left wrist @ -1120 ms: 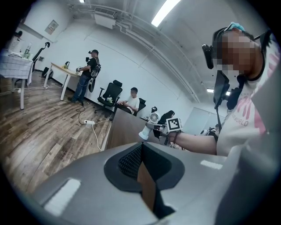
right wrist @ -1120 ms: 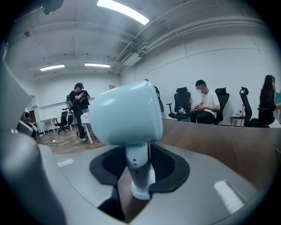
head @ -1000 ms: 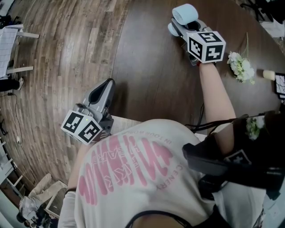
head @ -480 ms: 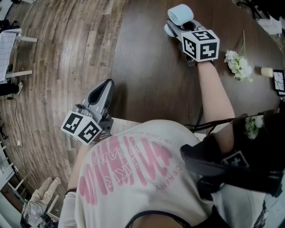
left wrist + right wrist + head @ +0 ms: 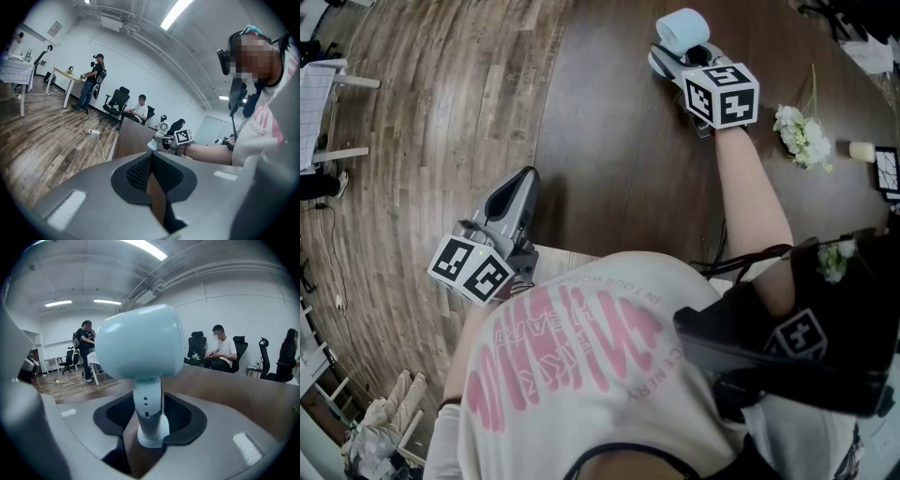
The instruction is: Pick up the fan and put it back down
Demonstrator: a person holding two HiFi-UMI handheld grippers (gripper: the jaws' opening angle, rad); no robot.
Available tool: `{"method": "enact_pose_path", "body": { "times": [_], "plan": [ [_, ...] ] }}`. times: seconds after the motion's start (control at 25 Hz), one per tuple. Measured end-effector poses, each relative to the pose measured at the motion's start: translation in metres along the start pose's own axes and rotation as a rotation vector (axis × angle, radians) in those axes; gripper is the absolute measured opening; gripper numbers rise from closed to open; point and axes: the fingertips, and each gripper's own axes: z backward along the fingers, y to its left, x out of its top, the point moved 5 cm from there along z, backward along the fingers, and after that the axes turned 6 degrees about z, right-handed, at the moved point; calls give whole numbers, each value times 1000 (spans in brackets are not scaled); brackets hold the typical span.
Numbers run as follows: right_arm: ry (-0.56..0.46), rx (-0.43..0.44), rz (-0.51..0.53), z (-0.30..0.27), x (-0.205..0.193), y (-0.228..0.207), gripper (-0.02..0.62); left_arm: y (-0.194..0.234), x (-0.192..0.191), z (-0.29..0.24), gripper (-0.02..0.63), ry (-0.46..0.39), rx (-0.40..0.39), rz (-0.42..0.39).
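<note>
The fan (image 5: 140,345) stands on its base on the far part of the worktop (image 5: 619,169), so I judge that the put-down step is nearly done and the release is in hand. The right hand-held gripper (image 5: 150,423) has the fan's stem between its 2 jaws. The jaws are opening, and a gap shows on each side of the stem, so the pads do not press it.

The next move, as I see it, calls for the jaws to spread a little more. Then the gripper should draw straight back toward the near side, without brushing the stem or the base, because the fan is top-heavy and could tip.

The fan's long axis is upright, with the stem vertical and the round head on top. The head is a short barrel that lies across the gripper's line. Its grille seems to face left, and its smooth back faces right.

The left hand-held gripper (image 5: 520,180) is at the near left, beyond the worktop's edge, with jaws together and nothing in them.
</note>
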Motion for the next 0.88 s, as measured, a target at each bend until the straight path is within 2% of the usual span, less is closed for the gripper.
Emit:
{"method": "enact_pose_path", "body": {
  "times": [0.2,0.24,0.32,0.56,0.88],
  "plan": [
    [-4,-13,-23,0,-8,-1,183,0,-2,1,20,-9,6,8],
    [-12,-14,-35,0,-8,-2,200,0,-3,2,19,-9,7,7],
    [-23,-24,-47,0,-5,-4,276,1,-2,3,20,-14,10,3],
    [-26,-55,-18,13,3,0,259,3,-4,14,20,-34,25,17],
    [-80,-106,-64,56,9,3,262,0,1,25,20,-74,41,16]
  ]
}}
